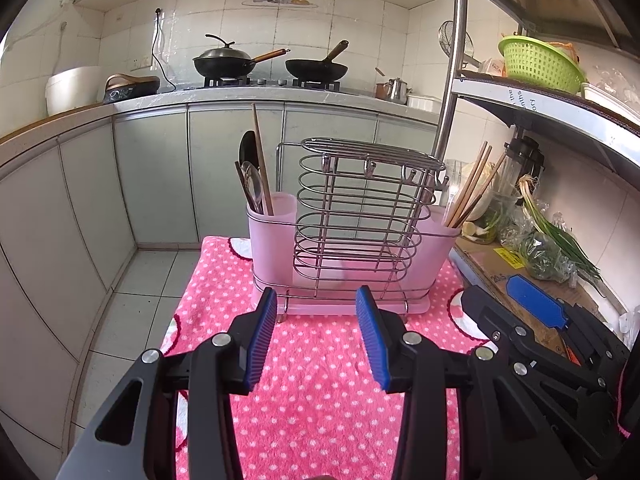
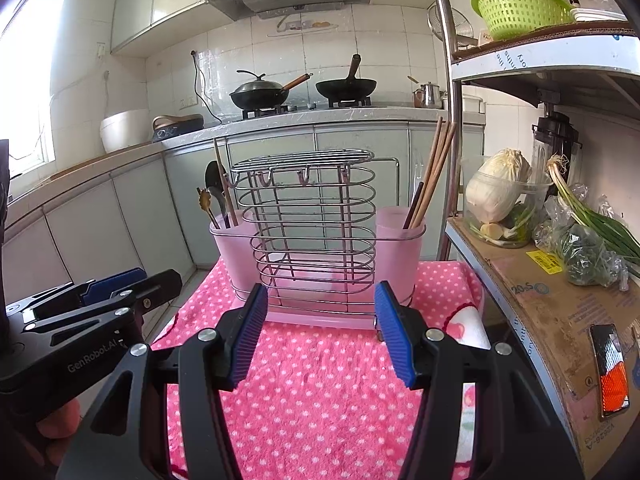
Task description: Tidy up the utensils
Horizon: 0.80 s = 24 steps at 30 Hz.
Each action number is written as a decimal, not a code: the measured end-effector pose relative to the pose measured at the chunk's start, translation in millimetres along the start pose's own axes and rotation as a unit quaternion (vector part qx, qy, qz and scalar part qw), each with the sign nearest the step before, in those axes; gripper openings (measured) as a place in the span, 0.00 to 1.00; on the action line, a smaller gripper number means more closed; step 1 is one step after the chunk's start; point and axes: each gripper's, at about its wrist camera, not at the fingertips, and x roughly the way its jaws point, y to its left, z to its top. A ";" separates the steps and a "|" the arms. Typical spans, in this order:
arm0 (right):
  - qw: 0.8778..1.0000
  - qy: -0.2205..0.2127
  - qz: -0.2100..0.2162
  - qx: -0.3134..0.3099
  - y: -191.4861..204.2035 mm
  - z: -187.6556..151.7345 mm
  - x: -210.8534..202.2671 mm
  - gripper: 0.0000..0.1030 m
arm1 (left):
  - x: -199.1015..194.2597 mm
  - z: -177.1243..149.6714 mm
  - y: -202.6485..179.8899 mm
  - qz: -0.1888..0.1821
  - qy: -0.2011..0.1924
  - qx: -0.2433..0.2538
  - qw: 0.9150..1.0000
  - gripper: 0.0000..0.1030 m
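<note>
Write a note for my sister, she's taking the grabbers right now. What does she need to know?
Left tool: open, holding nothing, above the pink dotted towel.
Right tool: open, holding nothing, same spot.
Utensil rack stands on the towel. Its left pink cup has spoons plus one chopstick; its right pink cup has chopsticks.
Done: no loose utensils visible.
Left: maybe move the stray chopstick to the right cup.

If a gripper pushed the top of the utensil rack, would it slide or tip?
Probably tip: the rack is tall on a narrow base. The fuzzy dotted towel under it likely grips, hindering sliding. The long chopsticks stand loose in the right cup, so they would likely rattle or lean.
</note>
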 end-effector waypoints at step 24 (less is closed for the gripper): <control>1.000 0.005 0.000 -0.006 1.6 0.6 3.0 0.55 | 1.6 0.5 2.1 0.003 0.001 -0.001 1.000 0.40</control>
